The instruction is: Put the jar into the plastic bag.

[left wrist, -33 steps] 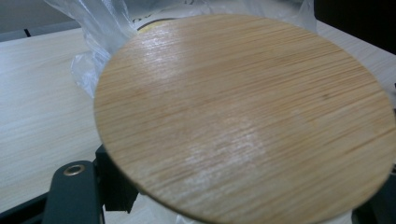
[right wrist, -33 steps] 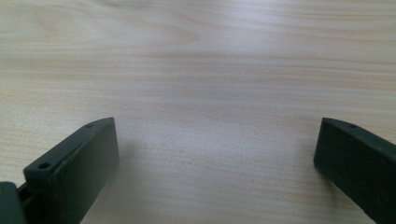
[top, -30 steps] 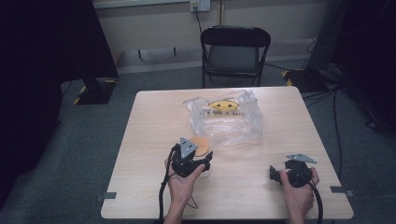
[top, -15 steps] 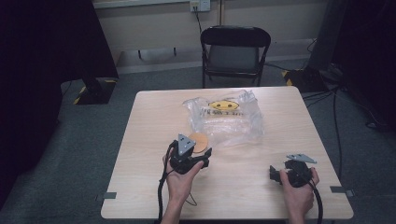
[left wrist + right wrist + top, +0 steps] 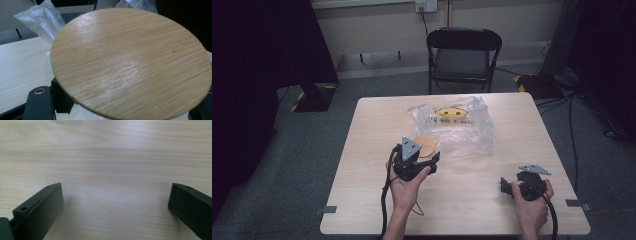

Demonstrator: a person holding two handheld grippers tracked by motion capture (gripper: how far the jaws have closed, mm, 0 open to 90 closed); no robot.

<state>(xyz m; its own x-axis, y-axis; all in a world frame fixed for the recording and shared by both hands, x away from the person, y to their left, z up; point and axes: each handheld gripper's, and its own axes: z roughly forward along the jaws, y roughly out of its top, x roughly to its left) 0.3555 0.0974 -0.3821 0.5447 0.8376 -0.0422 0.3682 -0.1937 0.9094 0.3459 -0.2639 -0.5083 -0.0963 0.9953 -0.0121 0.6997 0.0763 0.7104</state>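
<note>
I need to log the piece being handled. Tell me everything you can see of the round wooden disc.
The disc is a thin, flat, round piece of pale wood with fine straight grain and a slight sheen, bamboo by its look. It is unmarked on the face shown. The left hand-held gripper is shut on its edge and holds it tilted above the table, just in front of the clear plastic bag, whose crinkled film shows behind and under it.

The left tool [image 5: 424, 159] is held raised with jaws clamped, while the right tool [image 5: 115, 205] rests low, jaws wide apart.
</note>
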